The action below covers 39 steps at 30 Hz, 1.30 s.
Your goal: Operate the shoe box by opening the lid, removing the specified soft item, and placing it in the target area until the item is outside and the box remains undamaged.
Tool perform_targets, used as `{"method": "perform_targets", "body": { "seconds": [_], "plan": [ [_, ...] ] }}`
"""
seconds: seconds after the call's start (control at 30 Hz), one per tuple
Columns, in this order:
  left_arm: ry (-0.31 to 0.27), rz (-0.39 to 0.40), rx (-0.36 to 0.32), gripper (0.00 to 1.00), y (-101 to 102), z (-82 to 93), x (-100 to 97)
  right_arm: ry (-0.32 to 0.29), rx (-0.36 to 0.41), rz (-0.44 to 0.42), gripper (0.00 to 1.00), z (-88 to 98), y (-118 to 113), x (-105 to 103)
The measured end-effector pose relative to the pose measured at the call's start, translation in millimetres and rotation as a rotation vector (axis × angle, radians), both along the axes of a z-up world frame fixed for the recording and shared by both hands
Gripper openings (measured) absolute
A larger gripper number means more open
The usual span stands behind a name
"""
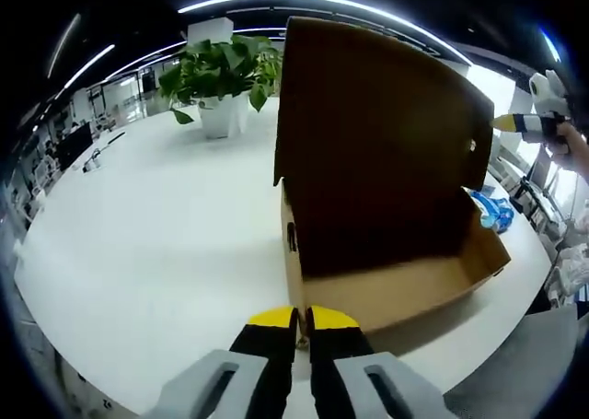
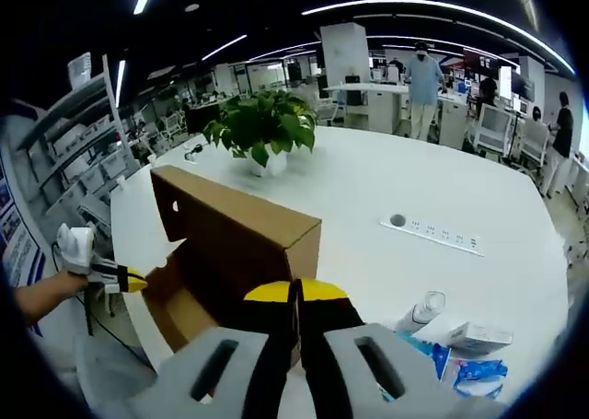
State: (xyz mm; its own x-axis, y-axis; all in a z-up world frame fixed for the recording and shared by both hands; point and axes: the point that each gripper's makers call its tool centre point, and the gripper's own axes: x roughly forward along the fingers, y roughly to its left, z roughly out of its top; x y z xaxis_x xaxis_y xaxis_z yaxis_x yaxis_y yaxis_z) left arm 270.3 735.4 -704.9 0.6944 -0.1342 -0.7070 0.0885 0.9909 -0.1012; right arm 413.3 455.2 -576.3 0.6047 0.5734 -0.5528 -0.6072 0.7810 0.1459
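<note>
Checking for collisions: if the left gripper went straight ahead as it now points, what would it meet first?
Probably the box: the left gripper, jaws together, points at its near wall, with the raised lid beyond. Depth is uncertain.

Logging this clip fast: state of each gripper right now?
Left gripper: fingers shut, pinching the shoe box edge, it seems.
Right gripper: fingers shut, nothing visibly held.

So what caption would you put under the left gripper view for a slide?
Left gripper, jaws closed, at the open cardboard shoe box on a white table.
</note>
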Motion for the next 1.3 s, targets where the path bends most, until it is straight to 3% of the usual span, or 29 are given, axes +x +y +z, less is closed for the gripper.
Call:
{"method": "perform_targets", "body": {
  "seconds": [0.5, 0.67, 1.3],
  "plan": [
    [-0.029, -0.005, -0.007, 0.04, 0, 0.8, -0.4, -0.054, 0.034, -0.045, 0.0, -4.7, -2, -32],
    [-0.036, -0.005, -0.004, 0.04, 0, 1.3, -0.5, -0.086, 0.01, -0.04, 0.0, -7.8, -2, -42],
    [-0.062, -0.017, -0.008, 0.05, 0, 2.4, -0.2, -0.089, 0.02, -0.07, 0.0, -31.1, -4, -81]
  ]
}}
